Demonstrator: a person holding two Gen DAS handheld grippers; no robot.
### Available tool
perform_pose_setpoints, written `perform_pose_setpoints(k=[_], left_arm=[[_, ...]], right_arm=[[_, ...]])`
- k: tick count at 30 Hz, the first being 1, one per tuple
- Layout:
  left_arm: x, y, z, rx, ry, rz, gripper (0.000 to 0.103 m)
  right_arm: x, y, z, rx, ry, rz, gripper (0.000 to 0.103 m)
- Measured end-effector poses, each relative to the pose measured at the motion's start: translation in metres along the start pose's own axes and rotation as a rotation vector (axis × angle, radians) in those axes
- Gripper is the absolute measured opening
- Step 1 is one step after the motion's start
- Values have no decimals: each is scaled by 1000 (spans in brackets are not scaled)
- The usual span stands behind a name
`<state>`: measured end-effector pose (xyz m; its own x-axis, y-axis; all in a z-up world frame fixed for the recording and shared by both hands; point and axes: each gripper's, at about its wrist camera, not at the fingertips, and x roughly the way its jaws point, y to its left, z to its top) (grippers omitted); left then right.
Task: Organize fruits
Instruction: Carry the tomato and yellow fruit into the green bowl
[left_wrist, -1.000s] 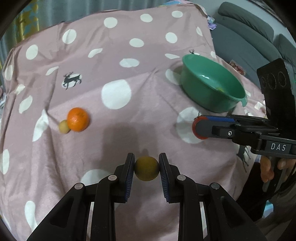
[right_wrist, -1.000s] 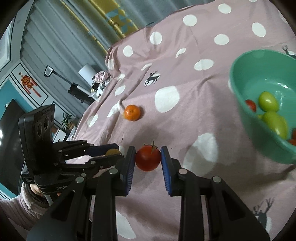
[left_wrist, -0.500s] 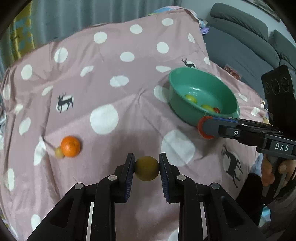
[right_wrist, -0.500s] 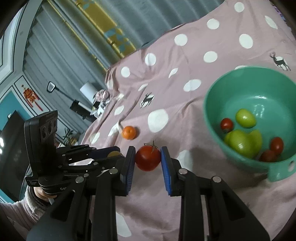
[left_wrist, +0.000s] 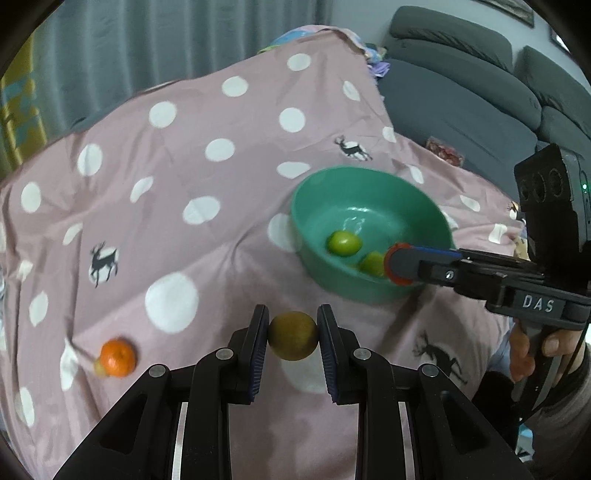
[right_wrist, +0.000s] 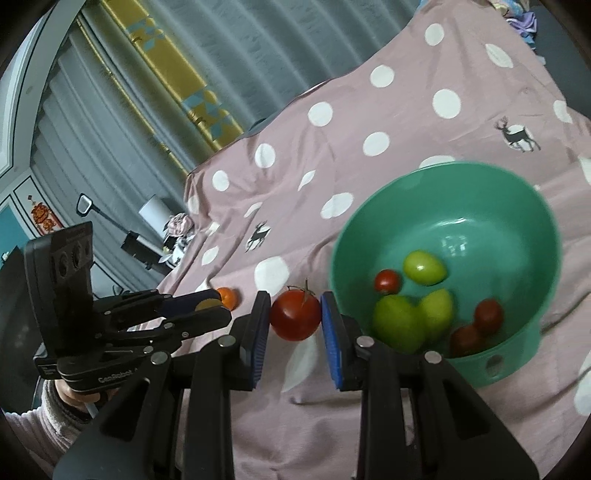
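Jaws clamped both sides: left gripper (left_wrist: 292, 335) holds brownish-green fruit (left_wrist: 292, 335), right gripper (right_wrist: 294, 314) holds tomato (right_wrist: 295, 314). Green bowl (right_wrist: 532, 206) just right of right gripper, nearer it.

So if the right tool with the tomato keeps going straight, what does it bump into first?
Probably the near rim of the green bowl, just ahead and right of the right tool and its tomato. Depth is hard to judge, though.

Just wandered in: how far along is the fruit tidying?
Partway. The green bowl already holds several green and red fruits. In hand: the left tongs clamp a brownish-green fruit, the right tongs a red tomato. Left on the cloth: an orange with a small fruit beside it.
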<state>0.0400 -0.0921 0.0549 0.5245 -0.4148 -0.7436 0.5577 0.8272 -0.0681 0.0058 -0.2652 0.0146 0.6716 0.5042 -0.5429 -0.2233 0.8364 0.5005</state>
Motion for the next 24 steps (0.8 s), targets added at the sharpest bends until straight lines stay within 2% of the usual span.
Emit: perform_pose_setpoints(k=[11,24], left_arm=[[22,-35,37,93,-32,-41,27],[63,-52,55,111,-15,-74,27]], right_arm=[[-14,-29,10,28,-39,-58,29],[-14,-44,16,2,-45,-162,29]])
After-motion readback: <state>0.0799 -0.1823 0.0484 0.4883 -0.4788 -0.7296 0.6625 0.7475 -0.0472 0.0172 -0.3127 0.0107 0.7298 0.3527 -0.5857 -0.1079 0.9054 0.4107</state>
